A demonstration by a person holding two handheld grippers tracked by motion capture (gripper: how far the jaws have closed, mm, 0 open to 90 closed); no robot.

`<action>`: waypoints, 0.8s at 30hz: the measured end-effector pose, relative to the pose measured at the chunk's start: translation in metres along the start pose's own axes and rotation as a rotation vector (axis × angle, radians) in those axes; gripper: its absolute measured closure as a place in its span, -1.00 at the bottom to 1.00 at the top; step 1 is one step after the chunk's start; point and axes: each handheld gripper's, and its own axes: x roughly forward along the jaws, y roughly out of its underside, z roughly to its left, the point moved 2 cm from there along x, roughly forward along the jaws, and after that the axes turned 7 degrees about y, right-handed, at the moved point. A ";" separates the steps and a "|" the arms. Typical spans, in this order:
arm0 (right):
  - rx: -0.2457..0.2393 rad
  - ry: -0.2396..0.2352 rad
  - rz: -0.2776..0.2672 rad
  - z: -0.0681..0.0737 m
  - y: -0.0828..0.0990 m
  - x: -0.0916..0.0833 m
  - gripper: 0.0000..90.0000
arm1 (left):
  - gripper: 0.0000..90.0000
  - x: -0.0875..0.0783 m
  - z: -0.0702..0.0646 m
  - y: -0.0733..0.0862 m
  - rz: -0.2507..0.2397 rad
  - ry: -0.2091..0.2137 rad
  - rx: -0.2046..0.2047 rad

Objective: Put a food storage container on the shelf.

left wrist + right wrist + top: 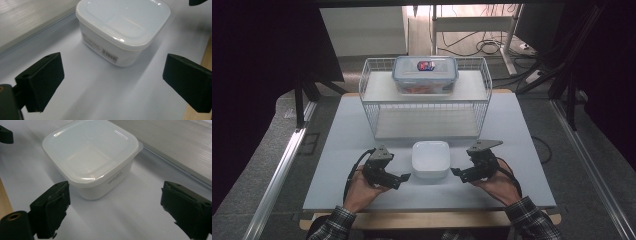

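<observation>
A white square lidded container (430, 159) stands on the white tabletop (337, 150), near the front and midway between my hands. My left gripper (402, 178) lies just left of it, pointing right, jaws wide apart and empty. In the left gripper view the container (122, 27) sits ahead of the open left gripper (115, 80), with a barcode label on its near side. My right gripper (456, 173) lies just right of it, pointing left. In the right gripper view the right gripper (120, 207) is open and the container (90, 157) stands beyond its jaws, untouched.
A white wire rack (427, 107) stands behind the container, with a clear clip-lid box (425, 75) on its upper shelf. A wooden strip (412, 219) borders the table's front edge. Dark stands and cables surround the table.
</observation>
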 end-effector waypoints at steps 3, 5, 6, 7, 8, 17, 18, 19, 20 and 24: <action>0.003 -0.004 -0.006 -0.001 -0.003 0.000 -0.63 | -0.74 0.001 0.000 -0.004 0.006 -0.022 0.013; 0.005 -0.015 -0.018 -0.001 -0.005 0.000 -0.56 | -0.67 0.002 0.000 -0.007 0.017 -0.034 0.014; 0.008 -0.021 -0.022 -0.001 -0.006 0.000 -0.52 | -0.63 0.002 0.001 -0.008 0.021 -0.038 0.015; 0.010 -0.022 -0.024 -0.001 -0.007 0.000 -0.50 | -0.61 0.002 0.001 -0.009 0.021 -0.038 0.013; 0.011 -0.023 -0.026 -0.002 -0.008 0.000 -0.48 | -0.58 0.002 0.002 -0.010 0.019 -0.036 0.009; 0.018 -0.029 -0.029 -0.006 -0.021 0.006 -0.34 | -0.54 0.006 0.012 -0.025 -0.001 -0.003 -0.015; 0.022 -0.030 -0.034 -0.006 -0.023 0.007 -0.33 | -0.53 0.008 0.013 -0.028 0.000 -0.002 -0.012; 0.028 -0.034 -0.041 -0.007 -0.025 0.008 -0.33 | -0.52 0.010 0.014 -0.030 0.003 -0.003 -0.009; 0.034 -0.039 -0.042 -0.008 -0.027 0.009 -0.33 | -0.52 0.012 0.014 -0.032 0.007 -0.007 -0.008; 0.025 -0.047 -0.030 -0.009 -0.032 0.016 -0.34 | -0.51 0.020 0.017 -0.039 0.015 -0.013 -0.009</action>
